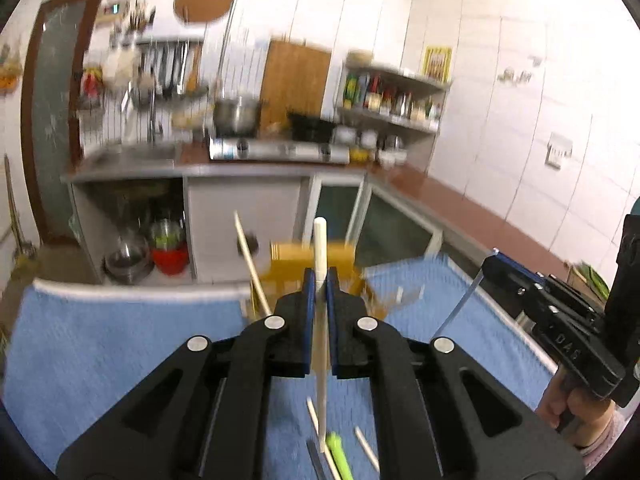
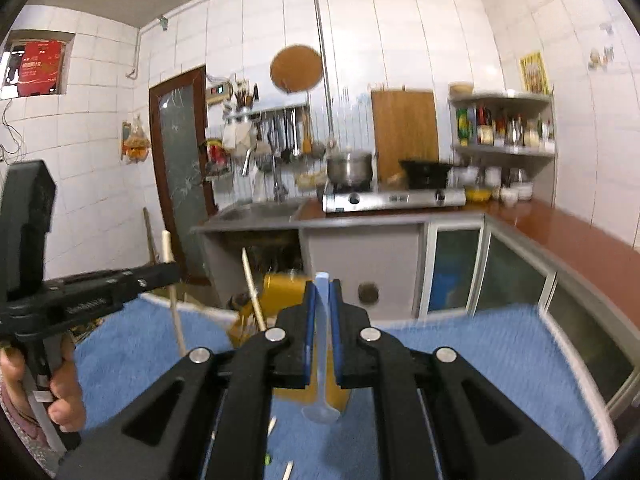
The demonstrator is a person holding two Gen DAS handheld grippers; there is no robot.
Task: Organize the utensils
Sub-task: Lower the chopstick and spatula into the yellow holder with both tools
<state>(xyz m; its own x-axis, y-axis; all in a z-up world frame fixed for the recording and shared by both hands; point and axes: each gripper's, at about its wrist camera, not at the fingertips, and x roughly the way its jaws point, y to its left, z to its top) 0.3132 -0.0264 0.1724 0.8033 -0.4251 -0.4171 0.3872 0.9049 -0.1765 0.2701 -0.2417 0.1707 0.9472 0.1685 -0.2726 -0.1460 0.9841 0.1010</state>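
Utensils: left gripper [image 1: 319,280] clamps a white chopstick [image 1: 320,248], right gripper [image 2: 322,296] a translucent spoon [image 2: 322,360]; carry both level toward the yellow holder [image 2: 280,292] at 12 o'clock.

A cream chopstick [image 1: 320,248] stands upright. A translucent spoon [image 2: 322,364] hangs bowl-down. Loose utensils [image 1: 336,452] lie on blue cloth [image 1: 120,340].

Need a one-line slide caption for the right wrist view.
Right gripper shut on a translucent pale-blue plastic spoon, above a blue towel and a yellow utensil holder.
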